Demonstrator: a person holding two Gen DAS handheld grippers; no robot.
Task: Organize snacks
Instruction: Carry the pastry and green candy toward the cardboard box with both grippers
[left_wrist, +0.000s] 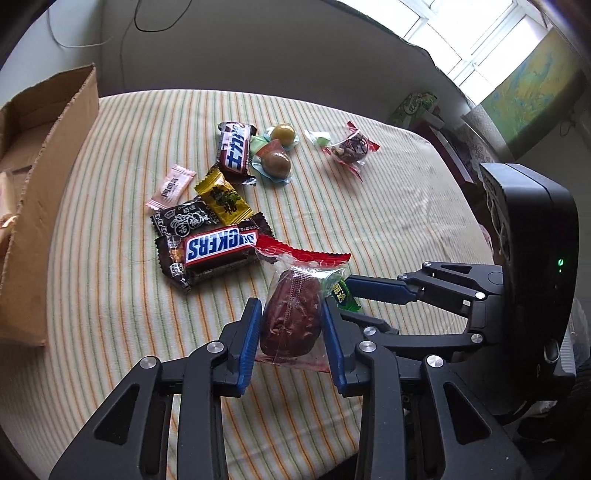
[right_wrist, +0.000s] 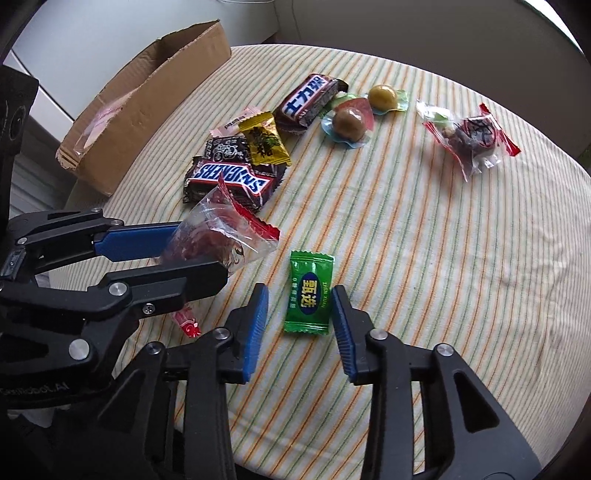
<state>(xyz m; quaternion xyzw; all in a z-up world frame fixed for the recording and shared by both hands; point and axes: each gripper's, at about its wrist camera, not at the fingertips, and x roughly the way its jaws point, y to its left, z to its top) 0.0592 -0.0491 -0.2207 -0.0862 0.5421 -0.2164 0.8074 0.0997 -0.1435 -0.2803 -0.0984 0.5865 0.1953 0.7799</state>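
My left gripper (left_wrist: 291, 332) is shut on a clear-wrapped red date (left_wrist: 290, 321), also seen in the right wrist view (right_wrist: 207, 243), held just above the striped tablecloth (left_wrist: 369, 229). My right gripper (right_wrist: 300, 321) is open, its blue pads on either side of a green candy (right_wrist: 309, 293) lying on the cloth; the candy shows partly in the left wrist view (left_wrist: 341, 295). A Snickers bar (left_wrist: 218, 249), a second chocolate bar (left_wrist: 234, 151), a yellow candy (left_wrist: 223, 199), a black candy (left_wrist: 184, 221) and a pink candy (left_wrist: 170, 186) lie in a pile.
An open cardboard box (left_wrist: 44, 192) stands at the left edge of the table, also in the right wrist view (right_wrist: 147, 99). Two round green plums in wrappers (left_wrist: 279, 155) and another wrapped date-and-nut pack (left_wrist: 351, 147) lie further back. The window is at the right.
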